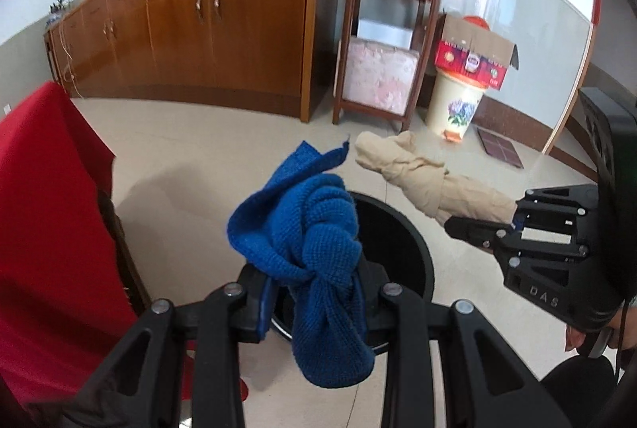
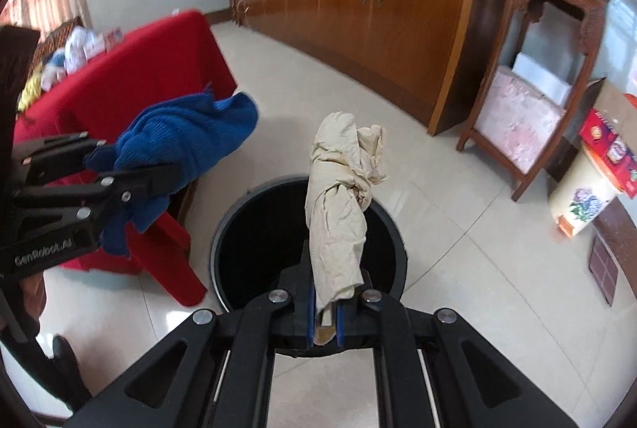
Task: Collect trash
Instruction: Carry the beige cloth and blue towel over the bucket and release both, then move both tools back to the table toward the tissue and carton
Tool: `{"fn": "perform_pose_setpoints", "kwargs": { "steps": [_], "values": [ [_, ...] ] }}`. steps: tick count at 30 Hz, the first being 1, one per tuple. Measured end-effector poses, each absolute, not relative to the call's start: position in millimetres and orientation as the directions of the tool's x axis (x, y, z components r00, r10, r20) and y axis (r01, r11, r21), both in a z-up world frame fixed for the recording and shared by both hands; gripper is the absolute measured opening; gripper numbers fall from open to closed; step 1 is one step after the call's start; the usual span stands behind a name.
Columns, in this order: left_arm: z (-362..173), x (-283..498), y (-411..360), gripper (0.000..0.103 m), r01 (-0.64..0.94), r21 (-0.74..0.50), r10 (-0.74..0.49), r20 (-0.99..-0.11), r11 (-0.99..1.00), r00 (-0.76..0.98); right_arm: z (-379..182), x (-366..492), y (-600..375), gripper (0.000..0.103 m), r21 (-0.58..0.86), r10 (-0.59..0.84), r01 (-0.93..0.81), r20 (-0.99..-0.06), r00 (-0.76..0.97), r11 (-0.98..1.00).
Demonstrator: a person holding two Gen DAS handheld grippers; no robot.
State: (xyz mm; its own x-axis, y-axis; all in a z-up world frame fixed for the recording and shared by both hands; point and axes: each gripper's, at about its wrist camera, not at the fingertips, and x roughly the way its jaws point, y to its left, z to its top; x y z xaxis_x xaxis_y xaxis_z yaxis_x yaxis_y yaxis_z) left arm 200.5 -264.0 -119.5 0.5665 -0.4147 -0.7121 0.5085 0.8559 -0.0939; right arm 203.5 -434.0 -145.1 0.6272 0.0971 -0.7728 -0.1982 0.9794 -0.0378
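Your left gripper (image 1: 314, 292) is clenched on a knotted blue cloth (image 1: 306, 229), w/ the cloth bulging up out of the jaws & one loose end hanging below them. It's held above the black bin (image 1: 414, 241), over the bin's left edge as your left cam sees it. Your right gripper (image 2: 326, 312) is clamped tight on a twisted beige rag (image 2: 338, 197), which sticks up & forward from the pads, right above the bin's open mouth. From the left cam the rag pokes in from the right, above the bin's far rim. Both bits of trash are in the air, not touching the bin. A table w/ a red cover (image 2: 131, 69) stands just left of the bin; the wooden cabinet (image 2: 358, 2) is well beyond the bin along the wall, & a small carved stand (image 1: 390, 26) is to the cabinet's right, also beyond the bin
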Motion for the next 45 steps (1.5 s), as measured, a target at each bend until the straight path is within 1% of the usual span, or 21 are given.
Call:
{"fn": "perform_pose_setpoints", "kwargs": {
  "steps": [2, 4, 5, 6, 7, 8, 9, 10, 12, 15, 26, 34, 37, 39, 42, 45],
  "values": [
    [-132, 206, -269, 0.036, 0.524, -0.109, -0.426, -0.729, 0.845, 0.535, -162, 212, -439, 0.008, -0.029, 0.112, -0.222, -0.795, 0.596, 0.975],
    [-148, 211, -273, 0.045, 0.534, -0.152, -0.451, -0.746, 0.831, 0.490, -182, 219, -443, 0.008, -0.009, 0.135, -0.248, -0.820, 0.557, 0.969],
    [-151, 213, -274, 0.053, 0.536, -0.148, -0.448, -0.749, 0.831, 0.488, -191, 222, -444, 0.008, 0.006, 0.150, -0.260, -0.830, 0.537, 0.966],
    [-156, 215, -275, 0.076, 0.522, -0.124, -0.420, -0.758, 0.844, 0.498, -202, 225, -444, 0.012, 0.003, 0.150, -0.272, -0.840, 0.521, 0.962],
    [-157, 216, -274, 0.089, 0.508, -0.106, -0.399, -0.761, 0.855, 0.511, -211, 228, -444, 0.034, -0.014, 0.134, -0.274, -0.847, 0.514, 0.962],
    [-157, 215, -270, 0.091, 0.496, -0.087, -0.381, -0.758, 0.864, 0.529, -221, 232, -445, 0.057, -0.042, 0.096, -0.252, -0.854, 0.511, 0.967],
    [-157, 215, -267, 0.093, 0.487, -0.071, -0.363, -0.759, 0.871, 0.540, -228, 235, -447, 0.101, -0.056, 0.071, -0.229, -0.857, 0.510, 0.972],
    [-157, 214, -263, 0.098, 0.470, -0.048, -0.335, -0.765, 0.881, 0.550, -232, 236, -450, 0.103, -0.056, 0.064, -0.213, -0.855, 0.514, 0.975],
    [-154, 213, -254, 0.099, 0.438, -0.020, -0.293, -0.769, 0.899, 0.568, -234, 238, -458, 0.103, -0.034, 0.060, -0.165, -0.843, 0.534, 0.986],
    [-145, 210, -247, 0.103, 0.422, 0.014, -0.264, -0.761, 0.906, 0.592, -229, 241, -462, 0.103, -0.023, 0.048, -0.121, -0.835, 0.549, 0.992],
    [-110, 203, -233, 0.103, 0.400, 0.024, -0.265, -0.713, 0.916, 0.650, -175, 233, -448, 0.103, -0.050, 0.011, -0.077, -0.768, 0.641, 0.996],
    [-81, 186, -203, 0.103, 0.359, 0.023, -0.248, -0.682, 0.933, 0.688, -126, 214, -420, 0.103, -0.051, 0.008, -0.063, -0.717, 0.697, 0.997],
    [-70, 181, -189, 0.103, 0.317, 0.024, -0.221, -0.670, 0.948, 0.709, -111, 208, -406, 0.103, -0.042, 0.010, -0.056, -0.702, 0.712, 0.998],
    [-62, 178, -175, 0.103, 0.267, 0.041, -0.177, -0.652, 0.963, 0.737, -101, 205, -397, 0.103, -0.034, 0.006, -0.042, -0.696, 0.718, 0.999],
    [-53, 175, -151, 0.103, 0.215, -0.004, -0.168, -0.638, 0.977, 0.752, -86, 198, -379, 0.103, -0.008, 0.023, -0.039, -0.676, 0.737, 0.999],
    [-47, 169, -130, 0.103, 0.174, -0.025, -0.152, -0.623, 0.984, 0.767, -75, 195, -360, 0.103, 0.000, 0.037, -0.049, -0.663, 0.748, 0.999]
  ]
}}
